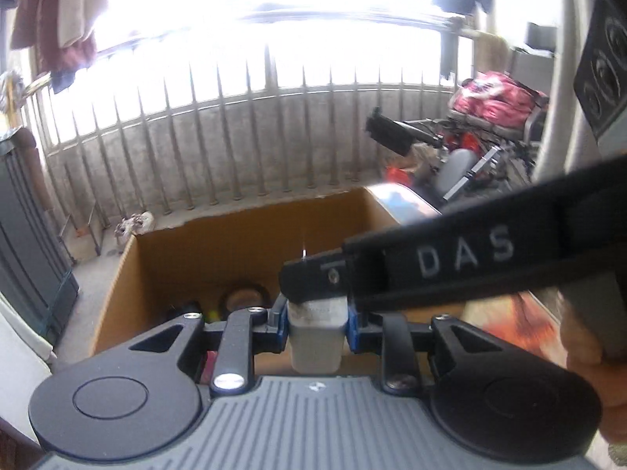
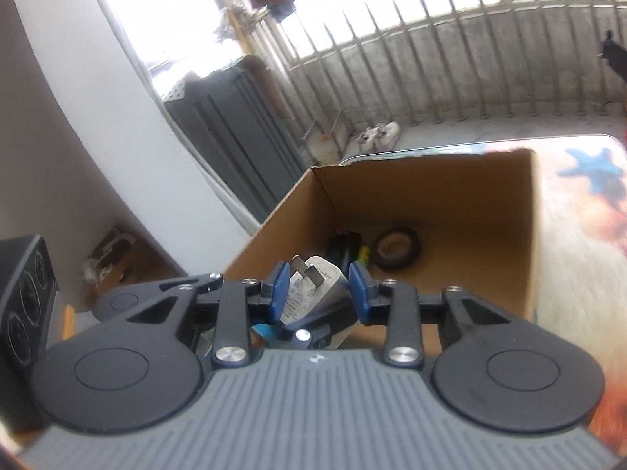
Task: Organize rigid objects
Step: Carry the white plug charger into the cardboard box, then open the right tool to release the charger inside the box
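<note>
A spiked metal railing [image 1: 235, 145] on a low concrete wall [image 2: 490, 78] rings a balcony, glaring daylight behind it. Clothes [image 1: 58, 19] hang above the railing. Below it, white shoes [image 2: 380, 135] lie on the grey floor [image 2: 431, 139]. A dark cabinet [image 2: 235, 141] stands left of the railing against a white wall [image 2: 78, 137].

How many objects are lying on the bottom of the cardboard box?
3: a black ring near the far wall, a black object left of it, and a small yellow-green thing between them. More may be hidden nearer the camera.
</note>
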The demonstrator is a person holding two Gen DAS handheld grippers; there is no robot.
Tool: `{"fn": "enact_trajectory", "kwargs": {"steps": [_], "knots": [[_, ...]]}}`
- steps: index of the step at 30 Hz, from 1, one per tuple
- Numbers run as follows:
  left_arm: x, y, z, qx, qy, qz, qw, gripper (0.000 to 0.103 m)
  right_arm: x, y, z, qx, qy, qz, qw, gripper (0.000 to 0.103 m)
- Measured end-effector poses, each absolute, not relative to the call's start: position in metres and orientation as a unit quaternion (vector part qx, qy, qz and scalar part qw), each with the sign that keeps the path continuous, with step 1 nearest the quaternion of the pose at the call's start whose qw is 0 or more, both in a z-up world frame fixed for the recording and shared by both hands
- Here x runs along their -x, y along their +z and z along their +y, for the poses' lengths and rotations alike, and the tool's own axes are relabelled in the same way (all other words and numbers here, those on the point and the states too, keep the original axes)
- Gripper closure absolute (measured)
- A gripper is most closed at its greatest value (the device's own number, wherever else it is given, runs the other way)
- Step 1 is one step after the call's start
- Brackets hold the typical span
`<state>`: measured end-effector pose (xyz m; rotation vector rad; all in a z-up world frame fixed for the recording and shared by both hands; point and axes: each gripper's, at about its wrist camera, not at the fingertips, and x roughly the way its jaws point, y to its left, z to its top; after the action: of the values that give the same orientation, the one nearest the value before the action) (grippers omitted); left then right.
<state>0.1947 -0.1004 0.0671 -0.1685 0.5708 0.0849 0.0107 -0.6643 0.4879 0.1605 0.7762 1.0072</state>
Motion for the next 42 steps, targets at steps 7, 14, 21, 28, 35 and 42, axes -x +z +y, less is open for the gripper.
{"fn": "enact_trajectory", "kwargs": {"steps": [7, 14, 21, 28, 35, 42], "knots": [[-0.274, 0.033, -0.051, 0.155, 0.05, 0.364, 0.917, 0.075, -0.102, 0.465, -0.612, -0.062, 0.465, 0.453, 0.758, 0.071], [-0.312, -0.008, -0.028, 0.174, 0.068, 0.438, 0.88, 0.075, -0.157, 0.422, -0.573, -0.05, 0.456, 0.528, 0.715, 0.072], [-0.322, -0.021, -0.015, 0.197, 0.075, 0.48, 0.851, 0.075, -0.162, 0.397, -0.561, -0.033, 0.453, 0.559, 0.694, 0.072], [-0.317, -0.021, -0.012, 0.197, 0.076, 0.474, 0.855, 0.067, -0.159, 0.393, -0.564, -0.038, 0.454, 0.56, 0.692, 0.071], [-0.284, 0.009, -0.019, 0.173, 0.082, 0.413, 0.89, 0.023, -0.149, 0.418, -0.592, -0.117, 0.467, 0.527, 0.7, 0.067], [-0.214, 0.043, -0.028, 0.162, 0.073, 0.353, 0.919, 0.015, -0.098, 0.45, -0.687, -0.268, 0.466, 0.455, 0.71, 0.062]]}}
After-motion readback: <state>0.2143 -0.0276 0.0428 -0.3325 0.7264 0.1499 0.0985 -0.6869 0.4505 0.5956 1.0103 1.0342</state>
